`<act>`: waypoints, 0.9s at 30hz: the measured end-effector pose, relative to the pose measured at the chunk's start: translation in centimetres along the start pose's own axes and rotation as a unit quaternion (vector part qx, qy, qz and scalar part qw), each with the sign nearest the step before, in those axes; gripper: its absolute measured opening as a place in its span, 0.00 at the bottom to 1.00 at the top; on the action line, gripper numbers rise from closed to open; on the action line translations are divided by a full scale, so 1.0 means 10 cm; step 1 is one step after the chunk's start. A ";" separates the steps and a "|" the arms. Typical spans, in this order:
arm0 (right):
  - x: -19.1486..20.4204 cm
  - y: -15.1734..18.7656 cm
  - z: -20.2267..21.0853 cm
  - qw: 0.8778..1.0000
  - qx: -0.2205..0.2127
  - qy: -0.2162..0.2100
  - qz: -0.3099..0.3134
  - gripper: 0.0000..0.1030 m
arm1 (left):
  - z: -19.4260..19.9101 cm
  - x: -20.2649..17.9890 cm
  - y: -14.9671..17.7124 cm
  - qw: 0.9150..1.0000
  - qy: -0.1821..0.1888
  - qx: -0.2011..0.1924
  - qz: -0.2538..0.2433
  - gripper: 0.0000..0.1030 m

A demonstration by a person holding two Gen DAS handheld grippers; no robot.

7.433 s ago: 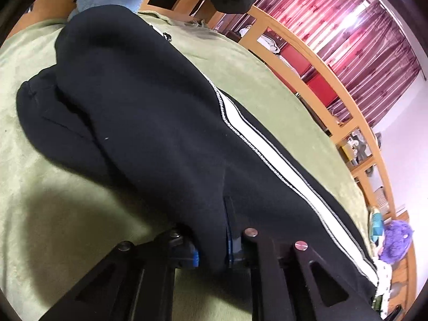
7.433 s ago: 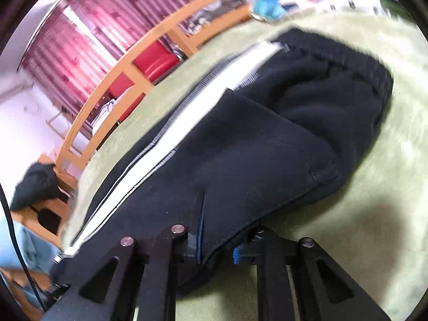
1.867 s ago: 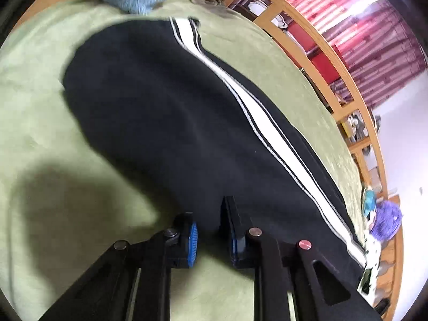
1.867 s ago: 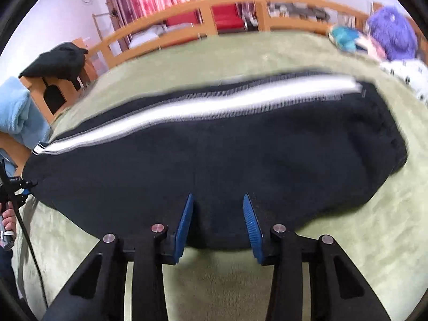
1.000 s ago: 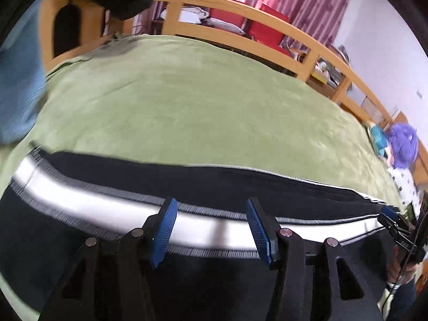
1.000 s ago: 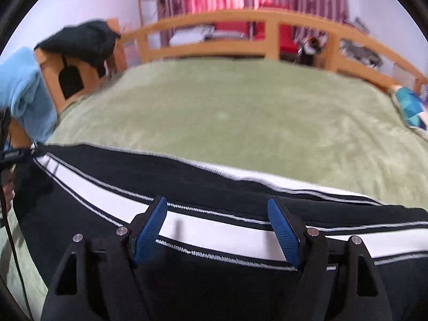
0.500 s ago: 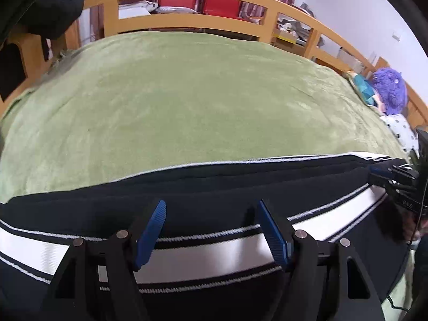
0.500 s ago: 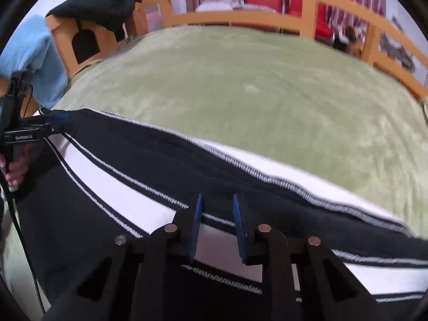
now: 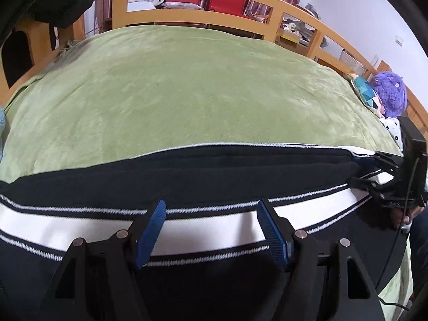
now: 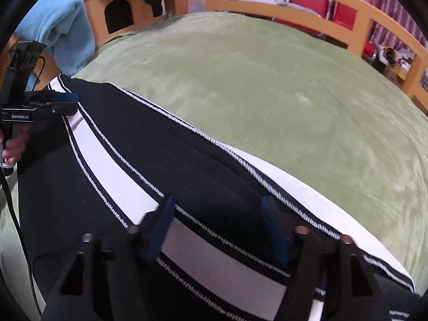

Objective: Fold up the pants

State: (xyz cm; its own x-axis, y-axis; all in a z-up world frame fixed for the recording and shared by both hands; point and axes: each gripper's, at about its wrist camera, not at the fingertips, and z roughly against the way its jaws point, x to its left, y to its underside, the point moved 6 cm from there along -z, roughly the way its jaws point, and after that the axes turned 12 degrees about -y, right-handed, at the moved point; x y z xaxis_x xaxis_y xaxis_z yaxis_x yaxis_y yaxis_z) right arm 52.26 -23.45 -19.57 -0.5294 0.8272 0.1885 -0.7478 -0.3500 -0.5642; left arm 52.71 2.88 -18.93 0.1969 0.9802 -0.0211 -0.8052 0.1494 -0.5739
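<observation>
black pants (image 9: 214, 176) lying lengthwise along the near edge of the bed (image 9: 187, 85), white side stripe (image 9: 80, 224) up, legs stacked for the next fold. left tool (image 9: 211, 227) released, jaws spread above the stripe, gripping nothing. right tool (image 10: 219, 227) released too, jaws just opened wider over the fabric, pads not pinching. plenty of bare green blanket beyond the far hem; wooden rail (image 9: 203, 8) well apart.
</observation>
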 end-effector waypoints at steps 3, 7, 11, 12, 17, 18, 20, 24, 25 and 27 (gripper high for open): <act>0.03 -0.01 -0.01 1.000 0.010 -0.002 0.012 0.28 | 0.04 0.10 0.06 1.000 0.001 -0.001 0.013 0.67; 0.08 0.00 0.07 1.000 -0.001 0.012 0.019 0.09 | 0.07 0.21 0.14 1.000 -0.007 0.000 0.022 0.67; 0.09 -0.10 0.21 0.999 -0.035 0.024 0.005 0.07 | 0.12 0.32 0.15 0.999 -0.024 -0.010 0.032 0.67; 0.11 -0.14 0.25 0.999 -0.043 0.030 0.005 0.07 | 0.13 0.34 0.13 0.999 -0.023 -0.011 0.034 0.67; 0.10 -0.35 0.44 0.997 -0.073 0.036 -0.004 0.07 | 0.26 0.44 0.01 0.998 -0.024 -0.034 0.040 0.67; 0.08 -0.37 0.43 0.996 -0.075 0.040 -0.005 0.06 | 0.28 0.46 0.00 0.998 -0.028 -0.040 0.043 0.67; 0.01 -0.35 0.31 0.997 -0.065 0.050 -0.010 0.06 | 0.26 0.52 0.01 0.997 -0.041 -0.035 0.054 0.67; -0.07 -0.18 -0.09 0.997 -0.020 0.068 -0.025 0.07 | 0.29 0.66 0.14 0.996 -0.035 -0.022 0.084 0.67; -0.03 -0.15 -0.12 0.997 -0.014 0.082 -0.010 0.09 | 0.32 0.71 0.18 0.995 -0.041 -0.024 0.086 0.67; 0.02 -0.16 -0.02 0.995 -0.018 0.096 -0.003 0.12 | 0.46 0.88 0.30 0.992 -0.063 -0.030 0.101 0.67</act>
State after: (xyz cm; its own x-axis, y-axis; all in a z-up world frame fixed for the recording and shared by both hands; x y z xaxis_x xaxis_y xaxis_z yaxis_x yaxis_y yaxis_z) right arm 53.39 -22.61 -18.81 -0.4359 0.8992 0.0380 -0.7344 -0.3310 -0.5925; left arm 49.48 12.57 -17.02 -0.0390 0.9984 -0.0398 -0.7857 -0.0553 -0.6161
